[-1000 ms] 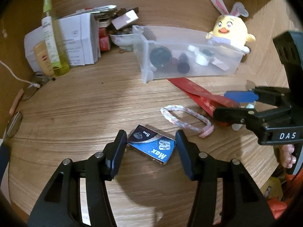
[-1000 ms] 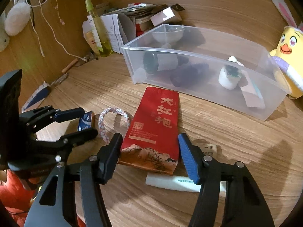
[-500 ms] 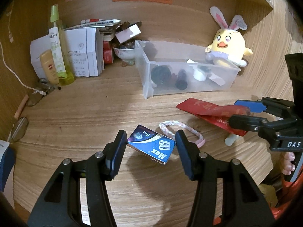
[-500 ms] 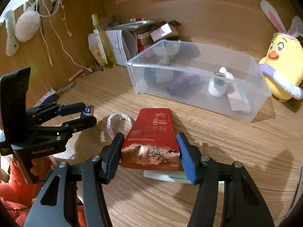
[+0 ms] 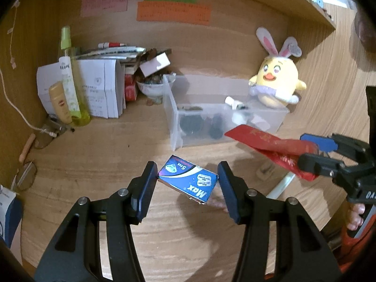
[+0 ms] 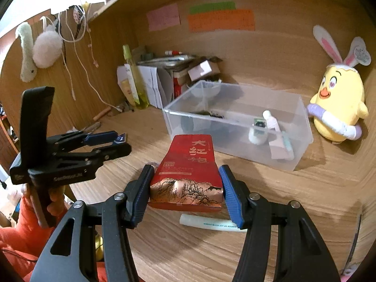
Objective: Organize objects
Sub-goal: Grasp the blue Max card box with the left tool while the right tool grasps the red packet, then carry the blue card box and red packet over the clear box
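Observation:
My left gripper (image 5: 186, 181) is shut on a small blue "Max" blade box (image 5: 188, 182) and holds it above the desk; in the right wrist view the left gripper (image 6: 118, 143) is at the left. My right gripper (image 6: 185, 188) is shut on a red tea packet (image 6: 188, 169) with Chinese writing, lifted off the desk; in the left wrist view the packet (image 5: 265, 145) hangs in front of the bin. A clear plastic bin (image 6: 291, 115) holding several small items stands ahead, also in the left wrist view (image 5: 171, 117).
A yellow chick plush (image 6: 336, 108) sits right of the bin. A spray bottle (image 5: 70, 82), papers (image 5: 101, 89) and a bowl (image 5: 150, 89) crowd the back left. A white tube (image 6: 211, 223) lies on the desk under my right gripper. Glasses (image 5: 25, 176) lie at the left.
Both grippers have risen and pulled back from the desk, carrying the blue box and the red packet up. The braided band is now hidden under the box.

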### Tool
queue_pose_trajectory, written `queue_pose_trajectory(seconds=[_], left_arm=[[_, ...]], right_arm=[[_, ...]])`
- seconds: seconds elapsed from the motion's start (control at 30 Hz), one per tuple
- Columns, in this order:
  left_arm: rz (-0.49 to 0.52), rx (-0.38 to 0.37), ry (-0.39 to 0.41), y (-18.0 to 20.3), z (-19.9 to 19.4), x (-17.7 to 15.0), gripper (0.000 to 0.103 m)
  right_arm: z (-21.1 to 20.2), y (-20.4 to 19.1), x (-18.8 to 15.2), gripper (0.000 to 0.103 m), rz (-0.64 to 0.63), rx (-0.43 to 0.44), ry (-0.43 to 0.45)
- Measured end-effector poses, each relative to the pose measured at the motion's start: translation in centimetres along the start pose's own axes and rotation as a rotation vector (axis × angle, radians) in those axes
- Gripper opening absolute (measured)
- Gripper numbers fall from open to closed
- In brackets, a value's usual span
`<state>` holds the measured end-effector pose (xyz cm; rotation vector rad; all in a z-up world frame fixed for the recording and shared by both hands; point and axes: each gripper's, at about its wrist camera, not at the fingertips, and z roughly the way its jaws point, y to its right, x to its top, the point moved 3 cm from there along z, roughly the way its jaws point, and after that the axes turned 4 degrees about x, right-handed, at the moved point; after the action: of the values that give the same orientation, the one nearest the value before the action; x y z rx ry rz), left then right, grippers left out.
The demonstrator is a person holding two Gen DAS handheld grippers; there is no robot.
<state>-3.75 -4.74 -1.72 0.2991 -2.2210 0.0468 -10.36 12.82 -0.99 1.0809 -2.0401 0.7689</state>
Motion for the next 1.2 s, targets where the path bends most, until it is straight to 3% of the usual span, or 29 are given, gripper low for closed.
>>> queue_pose_trajectory(seconds=[0.73, 1.2], left_arm=[[0.01, -0.046, 0.086, 2.3, 0.9, 5.9, 0.053], [0.016, -0.039, 0.108, 2.9, 2.9, 9.4, 0.053]], right_arm=[[-3.3, 3.4, 5.0, 0.053, 0.019, -0.096, 0.165], [-1.6, 7.7, 8.6, 0.053, 0.058, -0.165, 0.171]])
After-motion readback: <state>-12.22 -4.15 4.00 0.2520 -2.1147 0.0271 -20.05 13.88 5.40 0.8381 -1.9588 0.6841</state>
